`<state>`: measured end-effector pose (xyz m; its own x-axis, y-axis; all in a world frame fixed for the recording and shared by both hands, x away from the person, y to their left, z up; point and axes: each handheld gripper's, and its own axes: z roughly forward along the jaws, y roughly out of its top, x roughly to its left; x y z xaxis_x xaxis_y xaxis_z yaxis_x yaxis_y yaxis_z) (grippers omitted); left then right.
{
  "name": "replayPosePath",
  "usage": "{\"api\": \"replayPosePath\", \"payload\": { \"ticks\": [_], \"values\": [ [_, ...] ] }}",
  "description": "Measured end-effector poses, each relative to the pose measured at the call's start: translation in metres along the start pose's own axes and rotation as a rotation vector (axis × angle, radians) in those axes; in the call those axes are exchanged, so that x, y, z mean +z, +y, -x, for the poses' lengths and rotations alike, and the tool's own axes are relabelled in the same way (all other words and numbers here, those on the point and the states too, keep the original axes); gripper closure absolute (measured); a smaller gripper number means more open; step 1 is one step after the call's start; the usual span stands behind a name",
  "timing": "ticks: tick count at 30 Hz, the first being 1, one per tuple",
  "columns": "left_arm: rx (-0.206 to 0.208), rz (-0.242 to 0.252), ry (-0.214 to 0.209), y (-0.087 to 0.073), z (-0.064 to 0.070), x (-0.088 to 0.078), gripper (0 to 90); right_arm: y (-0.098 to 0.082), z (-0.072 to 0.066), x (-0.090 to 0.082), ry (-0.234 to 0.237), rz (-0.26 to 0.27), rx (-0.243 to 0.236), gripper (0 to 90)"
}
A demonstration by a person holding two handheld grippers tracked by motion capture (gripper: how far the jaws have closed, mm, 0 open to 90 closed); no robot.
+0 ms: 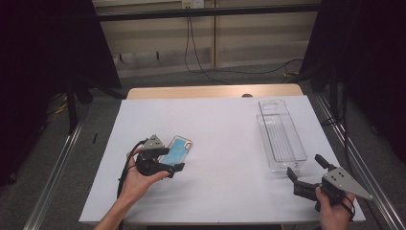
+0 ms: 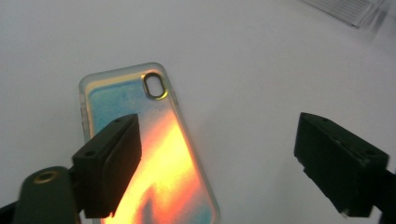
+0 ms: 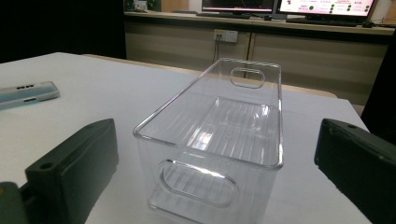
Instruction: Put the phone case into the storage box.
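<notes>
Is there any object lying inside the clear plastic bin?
No, the clear plastic bin is empty; its ribbed floor shows bare, and the phone case lies apart on the table.

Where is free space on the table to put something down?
The widest bare patch lies between the phone case and the clear bin. The far left part behind the case is bare too. It is crowded near the left gripper and the right gripper.

Glossy iridescent phone case (image 2: 154,154); clear ribbed plastic bin (image 3: 224,135)

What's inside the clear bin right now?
Nothing: the clear bin is empty, its ribbed floor showing through. The phone case lies flat on the table, apart from it. What lies under the case is covered.
</notes>
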<state>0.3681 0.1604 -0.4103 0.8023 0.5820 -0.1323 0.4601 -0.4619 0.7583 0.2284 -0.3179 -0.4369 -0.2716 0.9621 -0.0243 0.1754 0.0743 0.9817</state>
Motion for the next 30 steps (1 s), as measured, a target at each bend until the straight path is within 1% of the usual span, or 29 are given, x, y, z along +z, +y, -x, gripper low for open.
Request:
{"api": "replayPosePath", "payload": {
  "ticks": [1,2,3,4,5,6,7,8,9,10,11,12,13,16,17,18,20,21,22,23,25,26,27,28,29,30],
  "values": [
    [0.0,0.0,0.0,0.0,0.0,0.0,13.3,0.0,0.0,0.0,0.0,0.0,0.0,0.0],
    [-0.007,-0.002,0.013,0.0,0.0,0.0,12.3,0.0,0.0,0.0,0.001,0.001,0.002,0.0],
    [-0.007,-0.005,0.011,0.0,-0.002,0.0,11.0,0.0,0.0,0.0,-0.001,0.001,0.003,0.0],
    [-0.02,-0.001,0.011,-0.001,-0.003,0.0,10.1,0.0,0.0,0.0,-0.002,0.001,0.004,0.0],
    [-0.043,-0.002,0.014,-0.001,-0.005,0.001,9.9,0.0,0.0,0.0,-0.002,0.001,0.004,0.0],
    [-0.043,-0.002,0.014,-0.001,-0.005,0.001,9.8,0.0,0.0,0.0,-0.002,0.001,0.004,0.0],
    [-0.055,-0.008,0.023,0.0,-0.008,0.001,9.8,0.0,0.001,0.0,-0.003,0.001,0.003,0.0],
    [-0.075,-0.015,-0.001,0.0,-0.013,0.002,8.7,0.0,0.0,0.0,-0.001,0.002,0.003,0.0],
    [-0.075,-0.015,-0.001,0.0,-0.013,0.002,7.8,0.0,0.0,0.0,-0.001,0.002,0.003,0.0],
    [-0.074,-0.047,0.019,0.0,-0.016,0.003,6.3,0.0,0.0,0.0,-0.001,0.002,0.004,0.0],
    [-0.074,-0.047,0.019,0.0,-0.016,0.003,5.4,0.0,0.0,0.0,0.0,0.002,0.003,0.0],
    [-0.065,-0.064,0.067,0.0,-0.019,0.004,5.3,0.0,0.0,0.0,-0.001,0.001,0.003,0.0],
    [-0.082,-0.077,0.075,0.0,-0.02,0.005,5.3,0.0,0.001,0.0,-0.002,0.001,0.003,0.0],
    [-0.088,-0.089,0.081,0.0,-0.023,0.006,5.2,0.0,0.0,0.0,0.0,0.002,0.003,0.0],
    [-0.089,-0.094,0.098,0.001,-0.025,0.007,5.2,0.0,0.0,0.0,-0.001,0.002,0.002,0.0],
    [-0.093,-0.102,0.101,0.001,-0.026,0.007,5.2,0.0,0.0,0.0,0.0,-0.001,0.003,0.0],
    [-0.086,-0.13,0.109,0.004,-0.028,0.009,5.2,0.0,0.001,0.0,-0.001,-0.001,0.002,0.0],
    [-0.086,-0.13,0.109,0.004,-0.028,0.009,5.3,0.0,0.001,0.0,-0.001,-0.001,0.003,0.0],
    [-0.087,-0.14,0.118,0.006,-0.03,0.012,5.4,0.0,0.0,0.0,-0.001,-0.001,0.002,0.0],
    [-0.096,-0.145,0.12,0.007,-0.031,0.014,5.4,0.0,0.0,0.0,-0.001,-0.001,0.001,0.0],
    [-0.089,-0.162,0.117,0.009,-0.033,0.017,5.6,0.0,0.0,0.0,-0.002,-0.002,0.001,0.0],
    [-0.089,-0.162,0.117,0.009,-0.033,0.017,6.5,0.0,0.0,0.001,-0.003,-0.002,0.001,0.0],
    [-0.092,-0.175,0.12,0.01,-0.034,0.02,7.0,0.0,0.0,0.001,-0.003,-0.002,0.001,0.0],
    [-0.091,-0.195,0.111,0.011,-0.035,0.022,7.0,0.0,0.0,0.001,-0.003,-0.002,0.002,0.0],
    [-0.08,-0.217,0.115,0.013,-0.035,0.024,7.0,0.0,0.0,0.001,-0.002,-0.001,0.002,0.0],
    [-0.084,-0.223,0.114,0.014,-0.036,0.026,6.9,0.0,0.0,0.001,-0.002,-0.001,0.0,0.0]
  ]
}}
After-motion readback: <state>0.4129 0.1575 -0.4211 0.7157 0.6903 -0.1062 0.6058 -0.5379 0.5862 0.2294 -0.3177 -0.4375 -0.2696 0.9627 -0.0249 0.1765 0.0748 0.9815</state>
